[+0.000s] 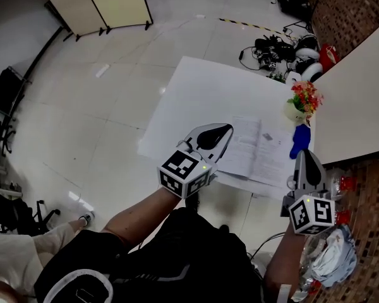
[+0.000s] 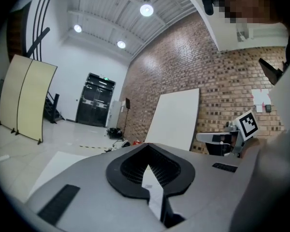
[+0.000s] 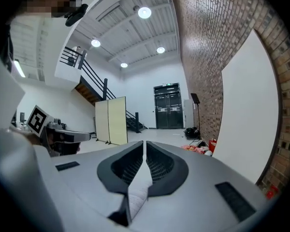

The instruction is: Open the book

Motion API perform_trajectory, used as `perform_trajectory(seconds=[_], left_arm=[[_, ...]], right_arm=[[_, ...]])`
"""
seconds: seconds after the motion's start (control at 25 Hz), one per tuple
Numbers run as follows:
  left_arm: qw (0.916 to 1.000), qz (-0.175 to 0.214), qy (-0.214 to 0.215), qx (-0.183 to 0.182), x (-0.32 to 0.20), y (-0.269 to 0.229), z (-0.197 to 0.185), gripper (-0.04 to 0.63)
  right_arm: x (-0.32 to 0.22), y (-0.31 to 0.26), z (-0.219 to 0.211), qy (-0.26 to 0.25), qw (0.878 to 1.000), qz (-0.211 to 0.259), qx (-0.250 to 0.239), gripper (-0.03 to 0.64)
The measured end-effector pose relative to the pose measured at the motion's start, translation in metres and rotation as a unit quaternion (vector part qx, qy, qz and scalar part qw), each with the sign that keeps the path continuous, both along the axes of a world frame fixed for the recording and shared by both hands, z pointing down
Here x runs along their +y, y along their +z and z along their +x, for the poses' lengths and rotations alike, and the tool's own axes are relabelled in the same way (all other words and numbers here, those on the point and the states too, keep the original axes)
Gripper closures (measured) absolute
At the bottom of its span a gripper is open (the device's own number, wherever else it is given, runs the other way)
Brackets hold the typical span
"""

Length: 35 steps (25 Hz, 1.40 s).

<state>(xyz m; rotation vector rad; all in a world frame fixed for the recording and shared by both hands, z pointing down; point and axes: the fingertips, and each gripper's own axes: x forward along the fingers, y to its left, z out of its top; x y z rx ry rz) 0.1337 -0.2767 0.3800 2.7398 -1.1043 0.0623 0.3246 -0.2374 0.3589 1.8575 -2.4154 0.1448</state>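
Left gripper (image 1: 228,129) and right gripper (image 1: 304,154) hover closed above open book (image 1: 254,149).

book (image 1: 256,150) 1; left gripper (image 1: 227,130) 1; right gripper (image 1: 303,154) 1; table (image 1: 199,90) 1; flower bunch (image 1: 304,97) 1

Flowers (image 1: 304,98) right of book (image 1: 256,149)

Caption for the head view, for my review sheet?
Open white paper book on the white rectangular table; grey left gripper and right gripper, both shut and empty, held beside it.
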Motion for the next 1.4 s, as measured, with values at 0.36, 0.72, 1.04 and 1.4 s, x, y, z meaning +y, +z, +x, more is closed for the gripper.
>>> perform_trajectory(seconds=[0.36, 0.72, 1.04, 1.4], left_arm=[[0.9976, 0.022, -0.061, -0.024, 0.118, -0.023, 0.032, 0.597], [0.9978, 0.052, -0.037, -0.021, 0.234, -0.038, -0.017, 0.597], [0.993, 0.087, 0.017, -0.077, 0.32, -0.032, -0.085, 0.597], [0.998, 0.044, 0.033, -0.031, 0.434, -0.035, -0.062, 0.597]], right_arm=[[0.091, -0.012, 0.016, -0.086, 0.996, 0.0, -0.006, 0.607], [0.186, -0.015, -0.047, -0.092, 0.996, -0.002, -0.015, 0.607], [0.285, -0.011, -0.119, -0.052, 0.999, -0.005, -0.008, 0.607], [0.386, -0.024, -0.12, -0.062, 0.998, 0.006, -0.011, 0.607]])
